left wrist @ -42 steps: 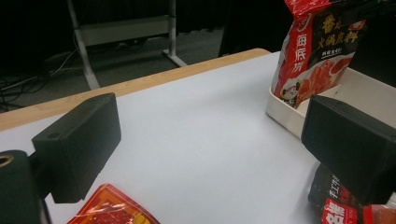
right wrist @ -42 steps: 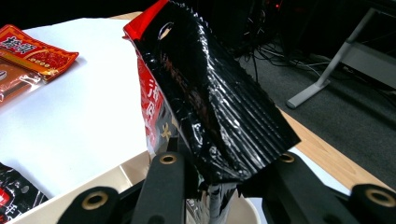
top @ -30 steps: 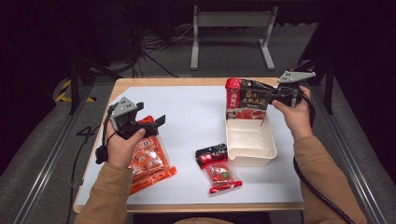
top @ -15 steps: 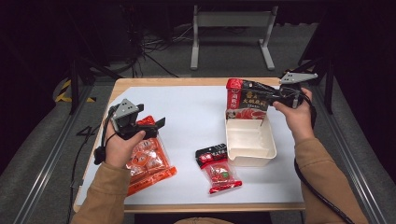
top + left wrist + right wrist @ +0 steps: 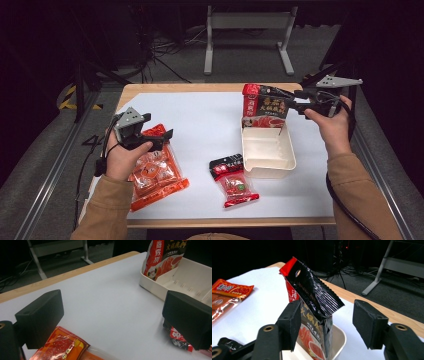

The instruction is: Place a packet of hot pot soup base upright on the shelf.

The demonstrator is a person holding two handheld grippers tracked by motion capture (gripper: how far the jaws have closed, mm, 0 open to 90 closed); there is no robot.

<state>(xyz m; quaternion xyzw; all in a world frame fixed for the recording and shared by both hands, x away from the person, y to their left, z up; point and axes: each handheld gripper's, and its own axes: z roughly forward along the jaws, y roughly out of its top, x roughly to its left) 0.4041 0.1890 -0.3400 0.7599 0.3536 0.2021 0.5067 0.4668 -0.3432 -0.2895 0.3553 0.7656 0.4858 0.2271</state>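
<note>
Black-and-red pouch point(image 5: 264, 106) upright in white tray point(image 5: 267, 152), tabletop's far right edge; right hand-held gripper point(image 5: 280, 100) just opening, releasing it; left hand-held gripper point(image 5: 162, 139) open, empty.

Person wears tan long sleeves point(image 5: 107, 210). Left gripper point(image 5: 161, 139) and right gripper point(image 5: 280, 100): black bodies, blocky black jaws, brass-ringed pivot screws, grey three-cornered top plate each. Black cable point(image 5: 345, 207) trails behind the right gripper.

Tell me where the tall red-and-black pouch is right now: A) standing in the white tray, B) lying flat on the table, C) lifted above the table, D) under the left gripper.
A: the red-and-black pouch stands upright in the white tray, between the open right gripper's jaws.
</note>
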